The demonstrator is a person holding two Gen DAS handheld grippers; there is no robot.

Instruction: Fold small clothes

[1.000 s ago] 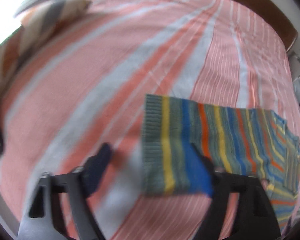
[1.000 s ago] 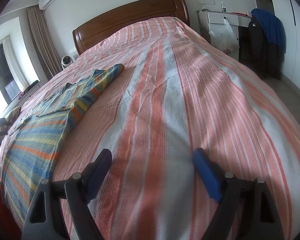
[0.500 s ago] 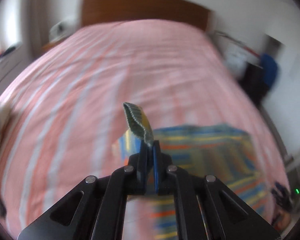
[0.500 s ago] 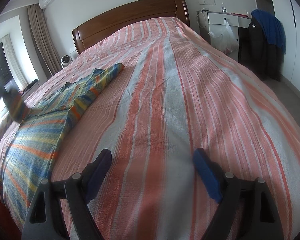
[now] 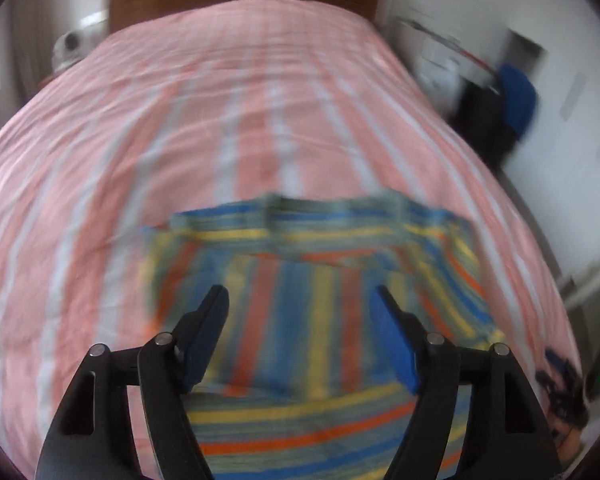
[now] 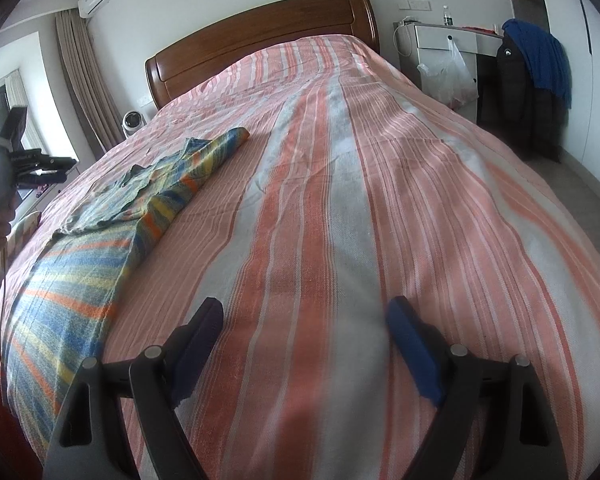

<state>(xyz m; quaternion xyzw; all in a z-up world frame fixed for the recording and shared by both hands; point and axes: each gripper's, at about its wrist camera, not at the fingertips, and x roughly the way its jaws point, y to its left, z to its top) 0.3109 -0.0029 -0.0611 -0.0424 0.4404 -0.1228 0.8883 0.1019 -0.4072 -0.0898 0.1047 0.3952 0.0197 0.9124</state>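
A small knitted sweater [image 5: 312, 248] with blue, yellow, orange and green stripes lies flat on the pink-striped bed [image 5: 260, 100]. One sleeve is folded across its upper part. My left gripper [image 5: 300, 292] hovers over the sweater's body with its jaws opening and nothing between them; the view is blurred by motion. The right wrist view shows the same sweater [image 6: 100, 248] at the left side of the bed [image 6: 380, 160]. Above it, a hand holds the left gripper [image 6: 48, 166]. My right gripper [image 6: 305, 304] is open and empty over bare bedspread, to the right of the sweater.
A wooden headboard [image 6: 260, 36] closes the far end of the bed. Right of the bed stand a white cabinet with a plastic bag [image 6: 448, 72] and dark and blue clothing [image 6: 536, 80]. A small fan [image 6: 134, 122] and curtains [image 6: 80, 80] are at the left.
The left gripper shut on the sweater's sleeve cuff, carried it up and across the garment, then let go and opened. The sleeve now lies over the body. The right gripper stayed still.
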